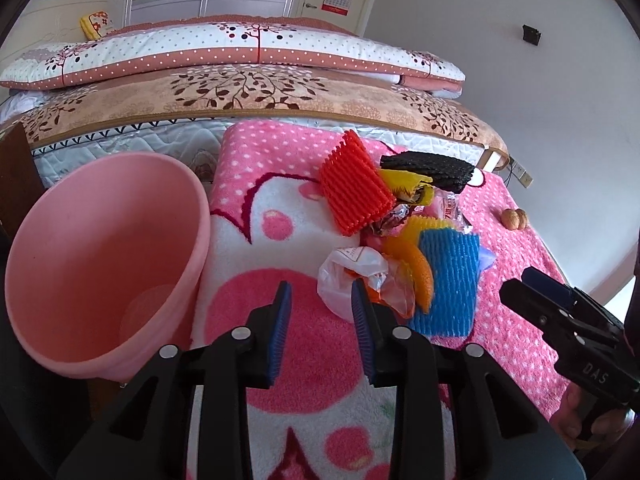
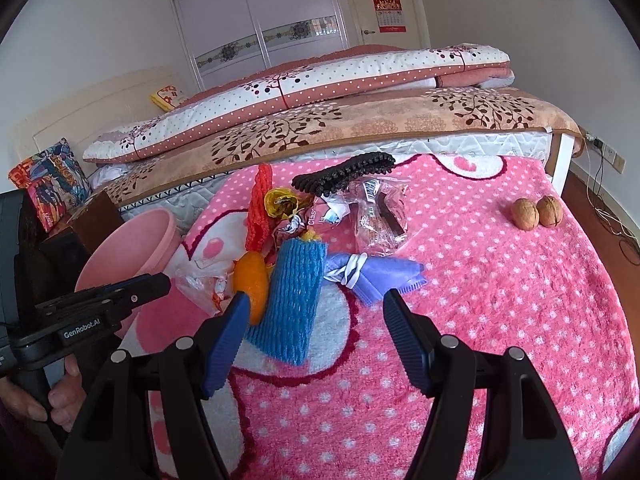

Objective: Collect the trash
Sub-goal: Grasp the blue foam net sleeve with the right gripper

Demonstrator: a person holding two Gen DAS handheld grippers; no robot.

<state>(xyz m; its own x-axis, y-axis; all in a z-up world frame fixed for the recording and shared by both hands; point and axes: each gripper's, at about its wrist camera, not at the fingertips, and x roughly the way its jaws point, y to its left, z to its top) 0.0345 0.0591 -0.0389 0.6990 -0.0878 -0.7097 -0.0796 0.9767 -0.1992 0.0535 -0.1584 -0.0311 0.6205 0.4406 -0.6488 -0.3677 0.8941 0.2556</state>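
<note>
A pile of trash lies on a pink dotted blanket (image 2: 500, 320): a red foam net (image 1: 354, 184), a black foam net (image 1: 432, 170), a yellow wrapper (image 1: 408, 186), orange peel (image 1: 416, 268), a blue foam net (image 2: 296, 300), a clear plastic bag (image 1: 348, 276) and a purple cloth (image 2: 380, 272). My left gripper (image 1: 322, 296) is open, its tips at the near edge of the clear bag. My right gripper (image 2: 316, 300) is open and straddles the blue net without pressing it. A pink bin (image 1: 104, 256) stands left of the blanket, beside my left gripper.
Two walnuts (image 2: 536, 212) sit apart at the blanket's far right. Crumpled clear wrappers (image 2: 380, 216) lie behind the pile. A bed with folded quilts (image 2: 320, 88) runs along the back. A dark wooden stand (image 2: 96, 216) sits behind the bin, and cables (image 2: 608, 208) trail on the floor at right.
</note>
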